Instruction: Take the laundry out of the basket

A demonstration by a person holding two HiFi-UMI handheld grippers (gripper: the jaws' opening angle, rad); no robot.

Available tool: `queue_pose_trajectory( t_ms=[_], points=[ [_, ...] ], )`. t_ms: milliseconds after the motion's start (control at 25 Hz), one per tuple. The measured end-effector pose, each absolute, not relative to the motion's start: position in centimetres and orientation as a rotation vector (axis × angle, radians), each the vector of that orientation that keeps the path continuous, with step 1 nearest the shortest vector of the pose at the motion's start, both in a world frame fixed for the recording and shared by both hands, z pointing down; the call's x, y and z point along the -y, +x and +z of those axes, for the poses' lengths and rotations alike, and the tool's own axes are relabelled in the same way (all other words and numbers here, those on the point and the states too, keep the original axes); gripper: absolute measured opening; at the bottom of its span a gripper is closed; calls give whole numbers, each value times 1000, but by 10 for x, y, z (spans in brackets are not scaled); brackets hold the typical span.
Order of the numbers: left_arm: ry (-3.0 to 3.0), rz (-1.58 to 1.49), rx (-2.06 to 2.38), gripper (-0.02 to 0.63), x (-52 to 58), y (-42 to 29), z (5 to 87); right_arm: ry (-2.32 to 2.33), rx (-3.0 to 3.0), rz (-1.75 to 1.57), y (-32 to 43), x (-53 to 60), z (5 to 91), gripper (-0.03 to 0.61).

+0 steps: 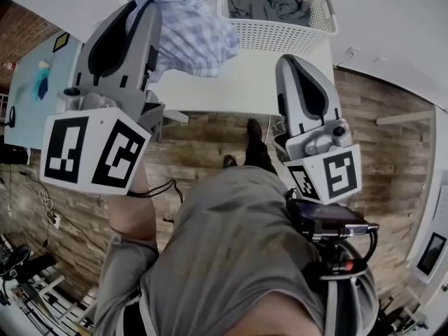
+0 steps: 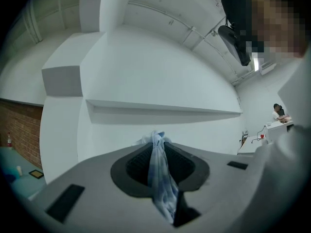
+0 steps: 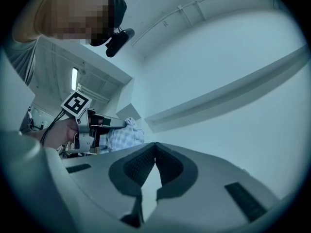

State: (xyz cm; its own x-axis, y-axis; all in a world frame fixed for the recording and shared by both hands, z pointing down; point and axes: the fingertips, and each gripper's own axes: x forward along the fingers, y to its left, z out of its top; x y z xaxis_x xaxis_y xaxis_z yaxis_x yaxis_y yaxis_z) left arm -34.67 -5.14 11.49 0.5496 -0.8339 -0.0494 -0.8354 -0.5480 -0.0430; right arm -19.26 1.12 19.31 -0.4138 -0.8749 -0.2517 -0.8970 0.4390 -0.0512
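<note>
A white laundry basket (image 1: 280, 35) stands at the far end of the white table (image 1: 245, 86), with dark grey clothes (image 1: 269, 5) lying in it. My left gripper (image 1: 143, 7) is held up over the table's left side, shut on a blue-and-white checked garment (image 1: 192, 37) that hangs in a bunch from its tips. In the left gripper view that cloth (image 2: 159, 171) is pinched between the jaws. The right gripper (image 1: 290, 61) sits near the table's front edge, to the right, its jaws shut with nothing between them (image 3: 155, 144). The right gripper view also catches the left gripper (image 3: 97, 125) and the checked garment (image 3: 124, 135).
Wood-plank floor (image 1: 203, 145) runs below the table's front edge, where the person's shoes (image 1: 253, 128) stand. A turquoise surface (image 1: 35, 82) with small items lies at the far left. A white wall ledge (image 2: 160, 108) faces the left gripper. Another person (image 2: 279, 111) sits far off.
</note>
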Motion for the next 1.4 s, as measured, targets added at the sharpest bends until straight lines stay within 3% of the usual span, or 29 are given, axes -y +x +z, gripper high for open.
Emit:
queue_pose_trajectory(
  t_ms=[400, 1400],
  points=[
    [-2790, -41, -1465, 80, 0, -353, 183, -1572, -2488, 150, -209, -60, 215, 8],
    [-3031, -201, -1620, 81, 56, -317, 371, -1672, -2662, -128, -174, -6, 306, 8]
  ],
)
